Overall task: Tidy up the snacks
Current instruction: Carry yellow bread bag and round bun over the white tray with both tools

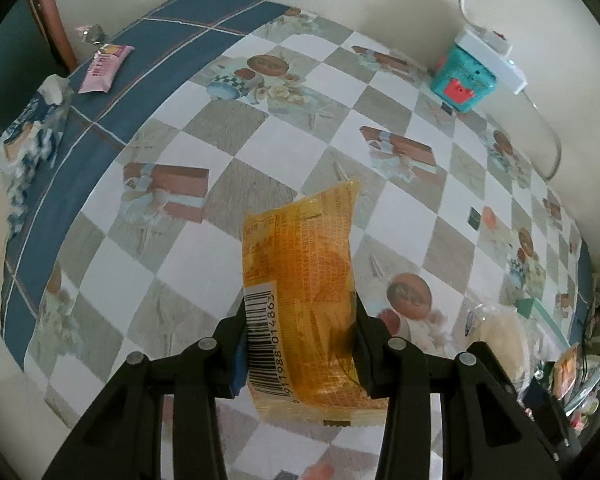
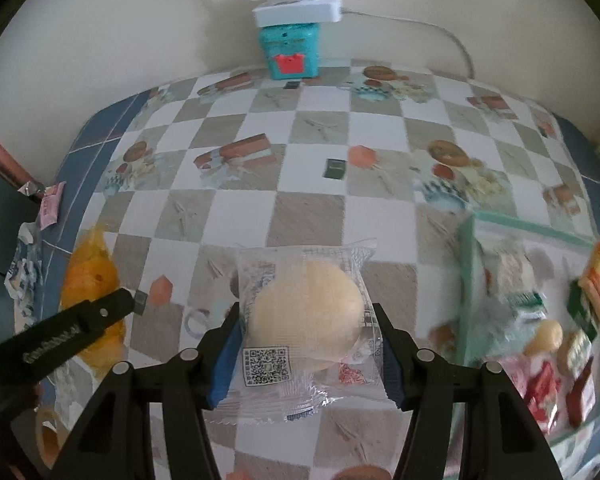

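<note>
My left gripper is shut on an orange snack packet with a barcode, held above the checkered tablecloth. It also shows at the left of the right wrist view, with the left gripper's finger across it. My right gripper is shut on a clear wrapped round bun with a QR code label, above the table. A green-rimmed clear box at the right holds several snack packets. The bun appears faintly at the right of the left wrist view.
A teal box with a white power strip on top stands by the far wall. A pink packet and a blue-white packet lie on the blue border at the left table edge. The checkered tablecloth covers the table.
</note>
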The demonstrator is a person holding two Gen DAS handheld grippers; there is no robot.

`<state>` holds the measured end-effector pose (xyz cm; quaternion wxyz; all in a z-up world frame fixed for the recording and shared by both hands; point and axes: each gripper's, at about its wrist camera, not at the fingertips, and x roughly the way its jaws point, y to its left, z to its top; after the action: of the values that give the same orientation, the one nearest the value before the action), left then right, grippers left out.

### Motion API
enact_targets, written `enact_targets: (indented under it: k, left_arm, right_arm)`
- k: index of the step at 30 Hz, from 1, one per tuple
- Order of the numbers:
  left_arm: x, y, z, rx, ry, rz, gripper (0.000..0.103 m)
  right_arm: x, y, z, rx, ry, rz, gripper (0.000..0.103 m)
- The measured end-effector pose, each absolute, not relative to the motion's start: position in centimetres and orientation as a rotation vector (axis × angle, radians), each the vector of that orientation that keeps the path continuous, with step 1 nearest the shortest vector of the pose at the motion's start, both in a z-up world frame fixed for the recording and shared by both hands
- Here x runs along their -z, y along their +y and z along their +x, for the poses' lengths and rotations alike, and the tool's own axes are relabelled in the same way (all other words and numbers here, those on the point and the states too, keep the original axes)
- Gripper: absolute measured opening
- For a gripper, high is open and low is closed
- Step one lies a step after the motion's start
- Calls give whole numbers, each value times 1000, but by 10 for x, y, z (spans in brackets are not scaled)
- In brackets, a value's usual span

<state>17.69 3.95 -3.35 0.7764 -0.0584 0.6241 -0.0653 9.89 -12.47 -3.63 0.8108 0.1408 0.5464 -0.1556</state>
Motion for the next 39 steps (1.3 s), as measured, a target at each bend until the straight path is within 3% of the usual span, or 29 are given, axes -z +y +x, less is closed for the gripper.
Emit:
enact_targets:
  k: [11, 39]
  left_arm:
    - [10, 37, 137, 117, 1314, -192, 44]
    - [22, -18, 76, 90, 1304, -105, 44]
  right_arm:
    - [14, -131, 47, 399, 1103, 375, 62]
    - [-10, -224, -38, 600, 984, 543, 62]
